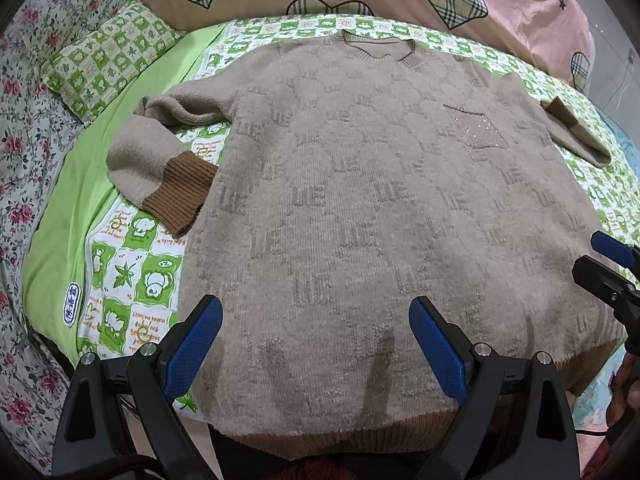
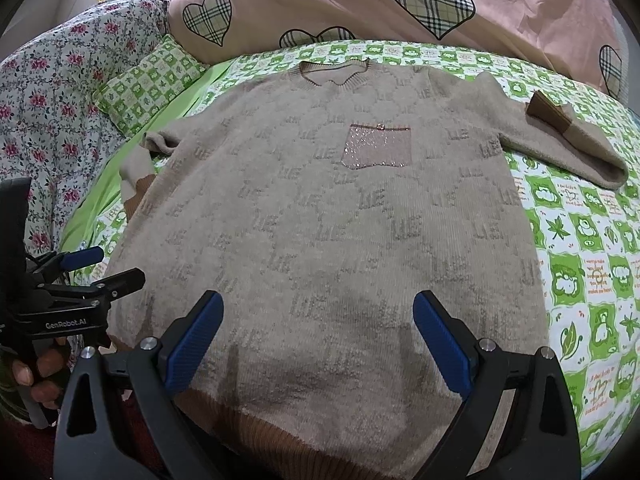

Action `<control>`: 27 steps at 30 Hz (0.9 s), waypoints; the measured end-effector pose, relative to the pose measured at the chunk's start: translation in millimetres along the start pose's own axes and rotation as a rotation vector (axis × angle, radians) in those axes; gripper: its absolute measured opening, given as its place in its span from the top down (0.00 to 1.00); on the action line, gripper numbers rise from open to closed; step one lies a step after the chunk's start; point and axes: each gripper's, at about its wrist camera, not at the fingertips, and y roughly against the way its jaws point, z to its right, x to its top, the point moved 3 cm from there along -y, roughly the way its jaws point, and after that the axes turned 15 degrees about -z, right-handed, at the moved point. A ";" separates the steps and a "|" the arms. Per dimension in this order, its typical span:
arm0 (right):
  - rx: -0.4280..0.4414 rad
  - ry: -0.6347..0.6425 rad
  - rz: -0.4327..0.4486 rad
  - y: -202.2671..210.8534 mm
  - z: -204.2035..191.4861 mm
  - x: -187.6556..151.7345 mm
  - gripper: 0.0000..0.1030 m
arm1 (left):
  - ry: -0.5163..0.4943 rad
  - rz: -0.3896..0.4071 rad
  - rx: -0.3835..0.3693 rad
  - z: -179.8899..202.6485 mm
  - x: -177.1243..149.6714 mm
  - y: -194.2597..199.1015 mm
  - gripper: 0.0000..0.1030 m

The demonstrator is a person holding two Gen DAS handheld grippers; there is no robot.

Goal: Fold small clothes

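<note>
- The sweater [image 1: 360, 208] lies flat and face up on the bed [image 2: 580, 280], neck hole at the far end, brown hem nearest the person, pocket [image 2: 378, 146] showing on the chest
- Both sleeves are bent back on themselves: the left sleeve [image 1: 160, 160] doubles over beside the body with its brown cuff pointing inward, and the right sleeve [image 2: 568, 144] runs out to the side and folds back, cuff lying on top
- The left tongs [image 1: 316, 344] hover over the hem region, blue pads spread wide, gripping nothing
- The right tongs [image 2: 318, 344] hover likewise over the lower body of the sweater, spread and empty
- No fold looks made yet, so the first step is probably bringing a sleeve across the chest
- To do that well, pinch the sleeve near its cuff, taking only the sleeve and not the sheet beneath
- Lay it straight across the body, flat and without a twist
- Soft knit stretches and drags, so lift it clear rather than sliding it, or the body may bunch
</note>
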 end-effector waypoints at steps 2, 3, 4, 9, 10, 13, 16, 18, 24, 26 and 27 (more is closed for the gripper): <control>0.000 -0.003 -0.003 -0.8 0.6 1.2 0.07 | -0.003 0.006 0.006 0.1 1.9 -0.2 0.08; 0.001 -0.005 -0.006 -1.5 1.2 2.3 0.07 | -0.004 0.005 0.005 -0.3 3.6 -1.0 0.08; 0.003 -0.006 -0.004 -1.9 1.7 3.0 0.07 | -0.007 0.001 0.015 0.1 6.0 -1.8 0.08; 0.048 -0.038 0.010 1.0 10.0 10.1 0.07 | -0.006 -0.017 -0.009 -0.2 19.4 -6.9 0.08; 0.055 -0.050 0.017 2.7 16.1 12.8 0.07 | -0.003 -0.015 -0.017 -0.3 22.1 -7.0 0.08; 0.026 -0.089 0.043 8.9 39.1 20.4 0.07 | 0.009 0.006 -0.027 -2.5 33.2 -5.4 0.08; -0.004 -0.140 0.071 19.3 71.7 29.8 0.07 | 0.018 0.011 -0.027 -5.1 45.2 -6.1 0.08; -0.054 -0.159 0.074 26.3 93.8 38.7 0.07 | 0.017 0.010 -0.016 -6.2 54.0 -8.2 0.08; -0.141 -0.164 0.191 51.5 164.2 83.7 0.07 | 0.018 0.016 -0.010 -7.7 76.3 -9.1 0.08; -0.195 -0.160 0.201 56.4 185.2 104.3 0.08 | 0.018 0.013 -0.004 -7.3 82.8 -10.7 0.08; -0.219 -0.149 0.216 59.0 196.0 115.7 0.10 | 0.019 0.010 -0.002 -7.2 85.1 -12.1 0.08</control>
